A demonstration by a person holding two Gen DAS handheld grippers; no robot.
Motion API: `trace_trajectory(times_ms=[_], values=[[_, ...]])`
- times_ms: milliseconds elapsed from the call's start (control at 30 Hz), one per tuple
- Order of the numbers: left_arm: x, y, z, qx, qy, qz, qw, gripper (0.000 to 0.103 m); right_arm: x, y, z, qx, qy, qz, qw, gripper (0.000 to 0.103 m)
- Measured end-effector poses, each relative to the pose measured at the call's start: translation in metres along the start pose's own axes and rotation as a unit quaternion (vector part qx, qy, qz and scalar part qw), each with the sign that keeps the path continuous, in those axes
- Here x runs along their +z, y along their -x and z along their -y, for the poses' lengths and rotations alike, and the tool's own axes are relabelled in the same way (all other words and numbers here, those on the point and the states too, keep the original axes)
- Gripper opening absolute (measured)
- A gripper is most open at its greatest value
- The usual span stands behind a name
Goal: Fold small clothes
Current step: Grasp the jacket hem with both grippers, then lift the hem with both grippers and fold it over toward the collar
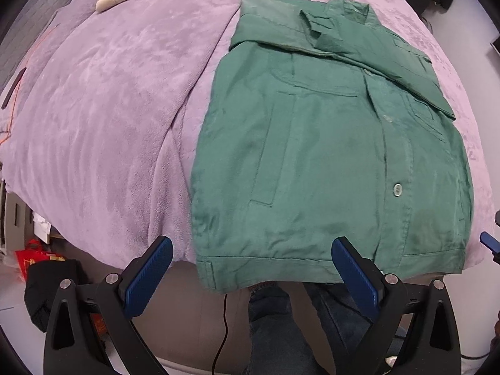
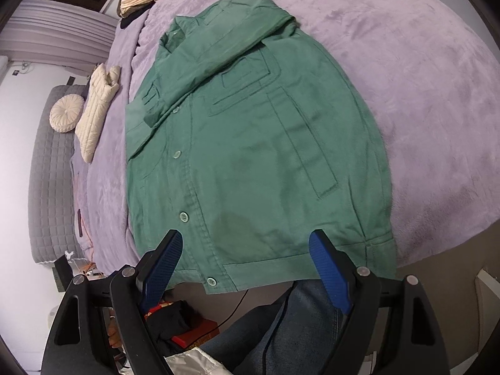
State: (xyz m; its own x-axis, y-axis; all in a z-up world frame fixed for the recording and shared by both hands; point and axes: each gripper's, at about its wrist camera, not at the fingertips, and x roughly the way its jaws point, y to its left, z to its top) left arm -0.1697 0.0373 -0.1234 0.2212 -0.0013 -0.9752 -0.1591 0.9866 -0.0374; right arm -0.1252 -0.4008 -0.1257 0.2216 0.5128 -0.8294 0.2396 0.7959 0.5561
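A green button-up jacket [image 1: 328, 156] lies flat on the lilac blanket, front side up, with both sleeves folded across its chest. Its hem hangs slightly over the near edge of the bed. My left gripper [image 1: 251, 248] hovers open just above the hem's left corner, nothing between its blue pads. In the right wrist view the same jacket [image 2: 250, 156] fills the middle. My right gripper [image 2: 245, 247] is open over the hem, between the button placket and the right corner, holding nothing.
The lilac blanket [image 1: 93, 125] covers the bed. A cream quilted garment [image 2: 97, 106] and a round cushion [image 2: 66, 113] lie at the far side. The person's jeans-clad legs [image 1: 281, 322] stand below the bed edge, beside a black cable and a red bag [image 1: 29, 261].
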Motion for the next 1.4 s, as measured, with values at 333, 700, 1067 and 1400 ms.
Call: trace_trajectory(times_ms=[333,700,1067,1400], values=[[-0.006,-0.071,-0.036,-0.057,0.042,-0.06,0.9957,0.102,-0.006,-0.019,0.062,-0.084,-0.023,-0.018,0.996,0.086],[-0.001,-0.099,-0.017,-0.086,0.03,-0.076,0.9929,0.102,-0.01,-0.05,0.082,0.031,-0.051,-0.053,0.997,0.087],[0.011,-0.062,-0.029,-0.125,0.011,-0.059,0.9903,0.017,-0.015,-0.055,0.085,0.103,-0.131,-0.04,0.985,0.009],[0.042,-0.001,-0.058,-0.268,0.076,-0.01,0.9603,0.016,0.001,-0.017,0.05,0.265,-0.133,0.004,0.955,0.01]])
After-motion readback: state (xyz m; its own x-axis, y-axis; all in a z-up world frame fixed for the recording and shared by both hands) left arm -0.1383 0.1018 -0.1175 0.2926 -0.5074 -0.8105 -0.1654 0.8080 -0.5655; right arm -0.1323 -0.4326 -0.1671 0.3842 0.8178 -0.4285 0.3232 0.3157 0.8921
